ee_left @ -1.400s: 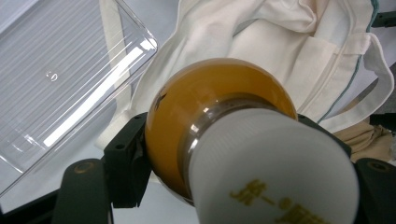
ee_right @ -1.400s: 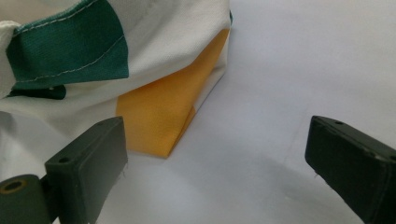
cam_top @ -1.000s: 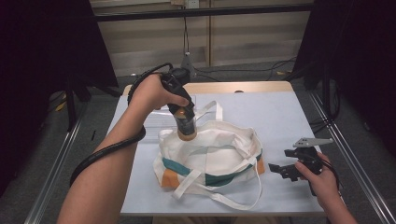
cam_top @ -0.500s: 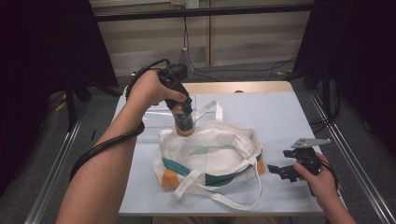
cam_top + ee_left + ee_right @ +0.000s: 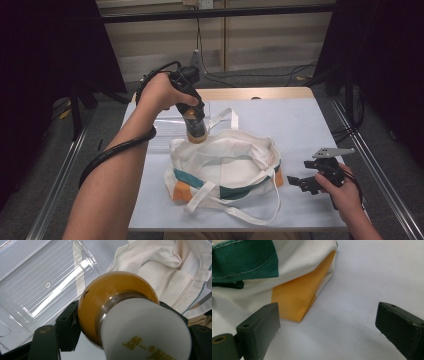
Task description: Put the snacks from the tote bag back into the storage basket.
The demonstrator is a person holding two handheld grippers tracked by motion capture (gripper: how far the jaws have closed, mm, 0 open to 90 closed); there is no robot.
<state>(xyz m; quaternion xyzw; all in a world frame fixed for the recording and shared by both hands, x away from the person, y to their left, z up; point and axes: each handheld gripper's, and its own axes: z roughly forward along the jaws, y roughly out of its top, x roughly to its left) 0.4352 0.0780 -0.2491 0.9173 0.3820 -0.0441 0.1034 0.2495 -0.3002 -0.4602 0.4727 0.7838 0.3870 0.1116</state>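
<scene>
Desk w/ pale blue cover, dark room. 1 tote bag, 1 clear tray. Left hand-held gripper clamps 1 amber bottle; right hand-held gripper spread, empty.

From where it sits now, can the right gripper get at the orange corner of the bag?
Probably yes. The right gripper is open and low on the table cover, with the bag's orange corner just ahead of its jaws. Bare cover lies between them, and the left gripper holds a bottle at the bag's far side.
</scene>
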